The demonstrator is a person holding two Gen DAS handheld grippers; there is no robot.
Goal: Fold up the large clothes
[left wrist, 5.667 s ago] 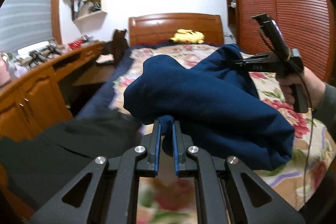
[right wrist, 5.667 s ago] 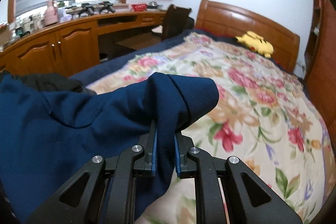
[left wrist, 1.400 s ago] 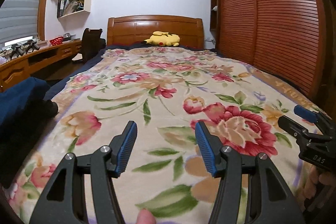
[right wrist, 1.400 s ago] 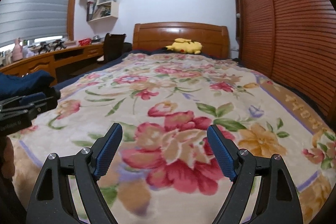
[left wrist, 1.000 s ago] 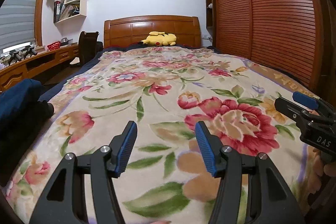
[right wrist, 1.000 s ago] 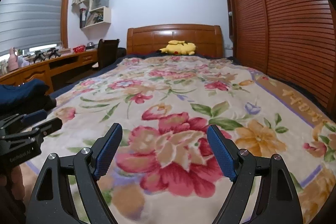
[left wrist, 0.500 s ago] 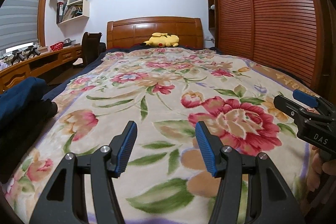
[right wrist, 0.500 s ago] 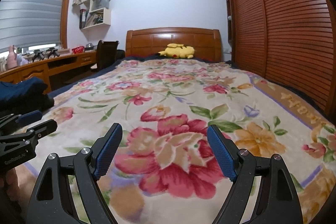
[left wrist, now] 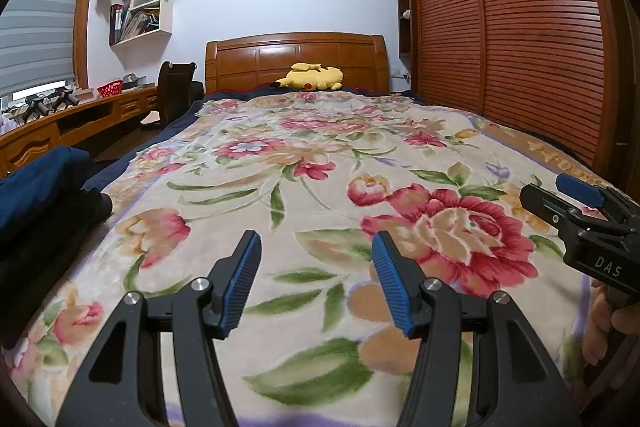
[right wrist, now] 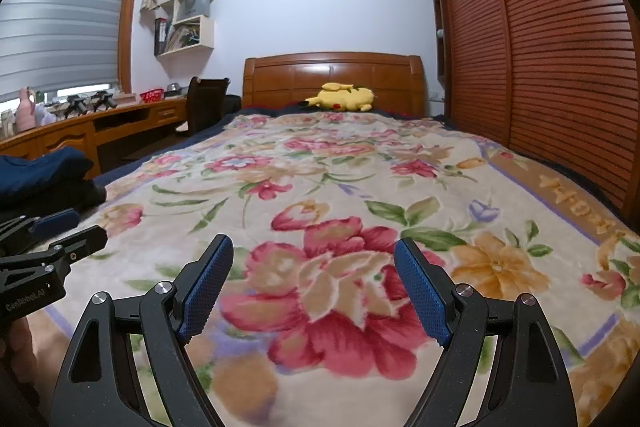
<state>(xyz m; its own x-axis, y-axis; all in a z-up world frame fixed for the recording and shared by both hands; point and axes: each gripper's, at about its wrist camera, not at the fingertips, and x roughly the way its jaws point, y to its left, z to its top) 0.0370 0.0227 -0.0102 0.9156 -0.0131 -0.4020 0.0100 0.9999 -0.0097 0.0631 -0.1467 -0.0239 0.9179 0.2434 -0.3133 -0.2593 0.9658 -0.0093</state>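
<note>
fingers (left wrist: 244, 267): both pairs spread, empty | floral blanket (left wrist: 320, 163) | navy garment (left wrist: 40, 175) at left edge

Each black gripper (left wrist: 316, 241) has ribbed blue pads (left wrist: 240, 277) and silver screws.

A big bed (right wrist: 360, 187) with a flowery blanket fills the room. Behind it stands a brown wooden headboard (right wrist: 332, 75). Left of the bed is a window blind (right wrist: 60, 27). Right of the bed are slatted wooden doors (right wrist: 560, 47).
</note>
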